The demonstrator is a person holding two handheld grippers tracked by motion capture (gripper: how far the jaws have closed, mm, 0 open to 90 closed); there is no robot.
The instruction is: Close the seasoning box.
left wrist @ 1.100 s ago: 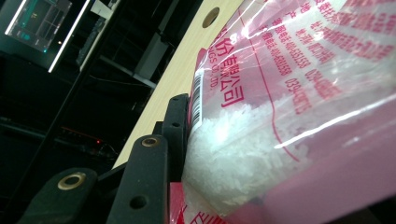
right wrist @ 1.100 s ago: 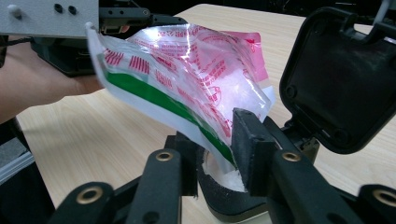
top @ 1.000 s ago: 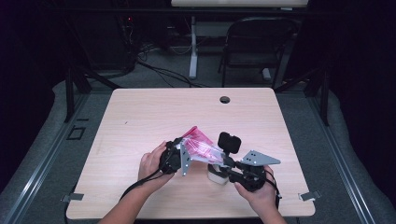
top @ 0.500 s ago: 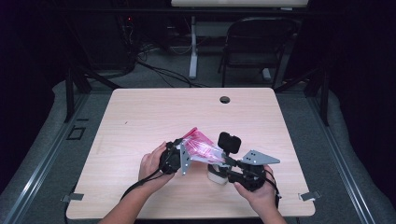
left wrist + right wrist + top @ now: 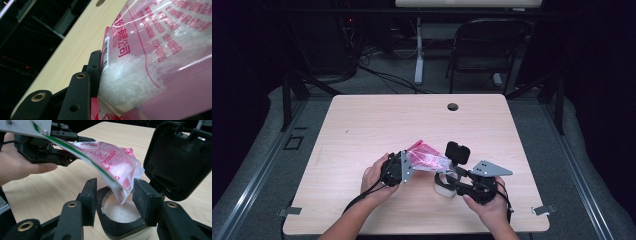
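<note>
The right gripper (image 5: 115, 195) has just been opening — jaws now loose around the jar (image 5: 120, 220) — while the left gripper (image 5: 404, 167) stays clamped on the bag (image 5: 110, 157).

A dark room — grey carpet floor (image 5: 572, 165), a black folding chair (image 5: 484, 47) and cables (image 5: 377, 70) beyond the wooden table (image 5: 377, 120).

Centre of the frame: your right gripper (image 5: 115, 195) has just been opening its jaws, which flank the black-rimmed jar (image 5: 117, 223) of white granules (image 5: 121, 212), pads off the rim. The hinged lid (image 5: 178, 157) stands open at upper right. From upper left, your left gripper (image 5: 47, 146) tilts the pink-printed bag (image 5: 110, 161), corner down into the jar mouth.
</note>
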